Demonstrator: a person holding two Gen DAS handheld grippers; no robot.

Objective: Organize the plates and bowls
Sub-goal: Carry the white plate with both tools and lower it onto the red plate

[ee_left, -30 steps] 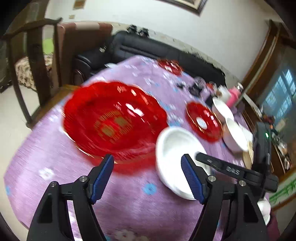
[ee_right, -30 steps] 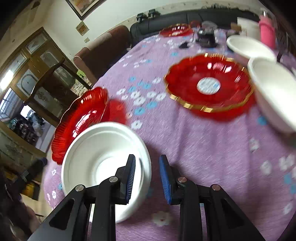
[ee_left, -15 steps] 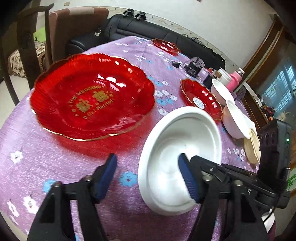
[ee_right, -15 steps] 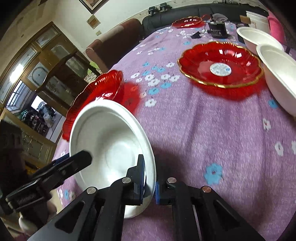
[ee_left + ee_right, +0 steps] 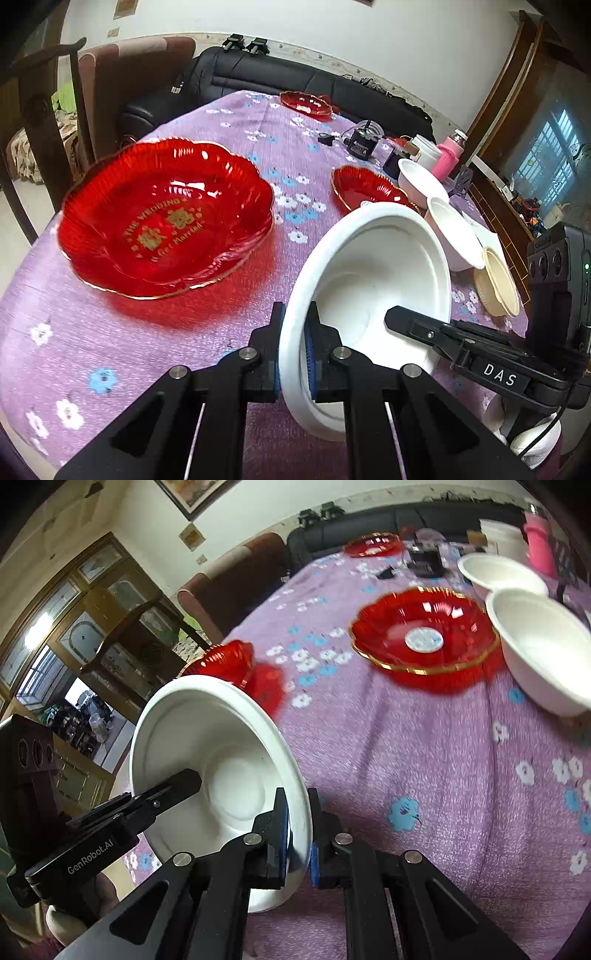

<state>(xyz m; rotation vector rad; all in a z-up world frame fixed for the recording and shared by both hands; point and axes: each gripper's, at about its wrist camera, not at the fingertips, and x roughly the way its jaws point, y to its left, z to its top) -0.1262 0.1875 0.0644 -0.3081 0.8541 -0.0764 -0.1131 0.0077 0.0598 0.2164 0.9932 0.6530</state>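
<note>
A white bowl [image 5: 373,266] is tilted up off the purple flowered tablecloth, held at both sides. My left gripper [image 5: 293,350] is shut on its left rim. My right gripper [image 5: 297,834] is shut on its right rim; the bowl shows in the right wrist view [image 5: 221,768]. A large red wedding plate [image 5: 162,214] lies to the left. A smaller red plate [image 5: 424,631] lies further back, next to two white bowls [image 5: 543,653]. A third red plate [image 5: 304,103] sits at the far edge.
A cream bowl [image 5: 496,282] sits right of the white bowls. A pink bottle [image 5: 447,158], a white cup [image 5: 424,149] and a black device [image 5: 364,142] stand at the back. A wooden chair [image 5: 48,110] and a black sofa [image 5: 295,81] border the table.
My left gripper moved right and shut on the white bowl's rim. My right gripper stayed shut on the opposite rim, and the bowl tipped up higher off the cloth.
</note>
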